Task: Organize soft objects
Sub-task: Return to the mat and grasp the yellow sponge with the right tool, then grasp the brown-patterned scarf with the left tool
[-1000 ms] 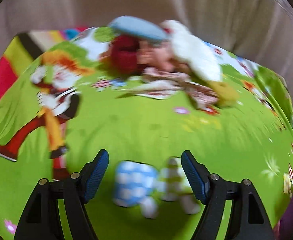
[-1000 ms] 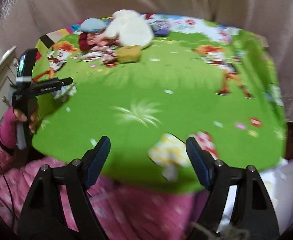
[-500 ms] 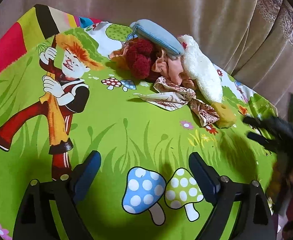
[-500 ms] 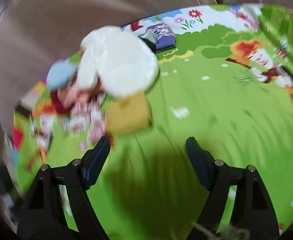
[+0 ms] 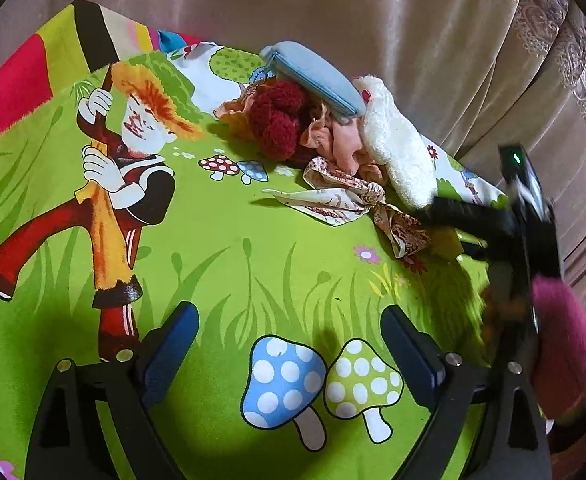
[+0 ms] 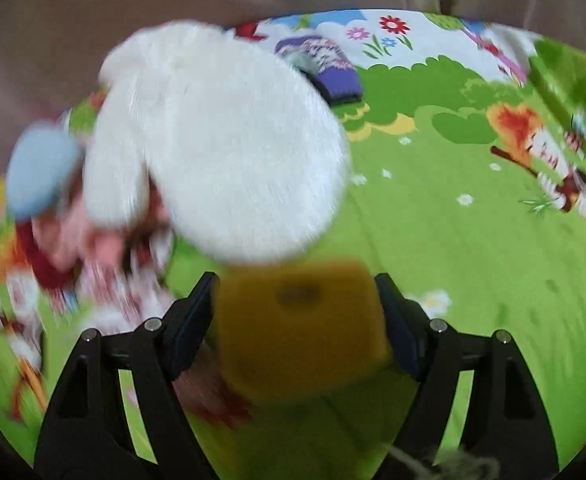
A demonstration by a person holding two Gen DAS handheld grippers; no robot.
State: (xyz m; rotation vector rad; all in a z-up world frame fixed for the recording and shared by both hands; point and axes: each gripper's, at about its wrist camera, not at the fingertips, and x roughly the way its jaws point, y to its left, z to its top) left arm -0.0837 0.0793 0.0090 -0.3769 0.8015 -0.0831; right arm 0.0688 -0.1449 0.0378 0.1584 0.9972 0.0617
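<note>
While the right tool (image 6: 295, 316) stands with its jaws spread on either side of the yellow rectangular foam sponge (image 6: 299, 328), neither blue pad can be confirmed as pressing the foam, since the right wrist view is blurred. The sponge lies on the green cartoon-printed cloth (image 5: 221, 248) covering the surface, just beside the white fluffy plush item (image 6: 229, 148) at the near edge of the pile. To do the step well, the jaws should probably close evenly on the two short sides, low on the sponge, and lift straight up so the plush is not dragged along. The left tool (image 5: 289, 340) hangs wide and empty over the mushroom print, well apart from the pile. In the left wrist view the right tool covers most of the sponge. The pile's lower layers are hidden under the blue fabric pouch (image 5: 313, 76).
</note>
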